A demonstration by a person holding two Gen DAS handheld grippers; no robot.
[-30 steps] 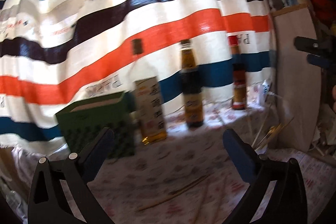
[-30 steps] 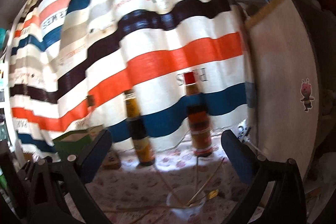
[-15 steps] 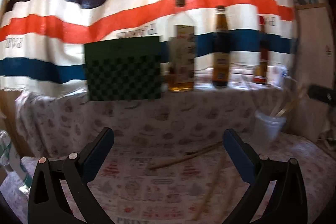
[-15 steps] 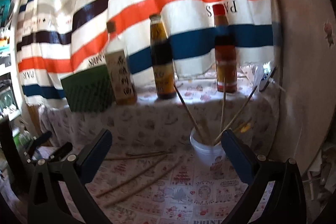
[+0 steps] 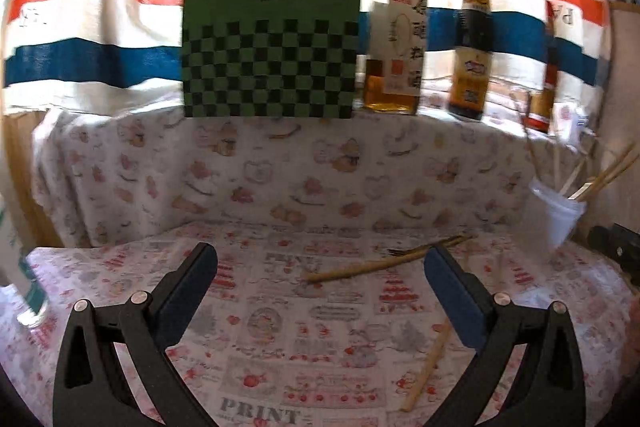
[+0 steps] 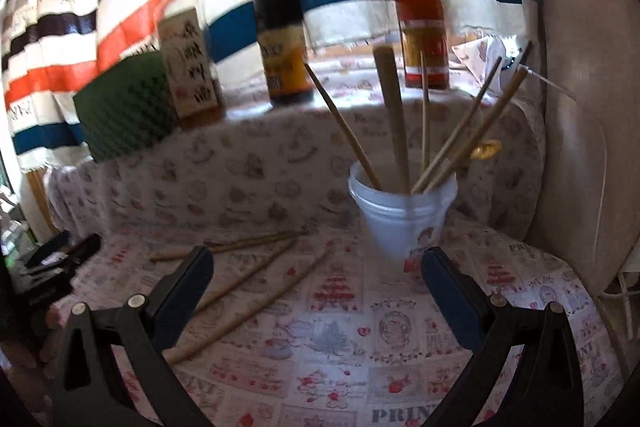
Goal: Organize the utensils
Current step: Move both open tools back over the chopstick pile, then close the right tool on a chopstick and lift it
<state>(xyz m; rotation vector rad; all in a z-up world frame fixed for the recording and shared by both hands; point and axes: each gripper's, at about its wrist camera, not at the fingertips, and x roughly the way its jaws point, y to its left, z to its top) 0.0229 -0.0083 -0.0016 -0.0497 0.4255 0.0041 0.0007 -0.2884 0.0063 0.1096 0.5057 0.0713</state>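
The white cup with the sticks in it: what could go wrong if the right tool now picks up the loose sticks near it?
1. The white cup looks light, and its sticks lean outward; the open right tool could knock it over.
2. The loose chopsticks lie flat and close together on the tablecloth, so the tool might grab two or pinch cloth.

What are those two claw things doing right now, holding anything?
Left gripper: jaws open, holding nothing.
Right gripper: jaws open, holding nothing.
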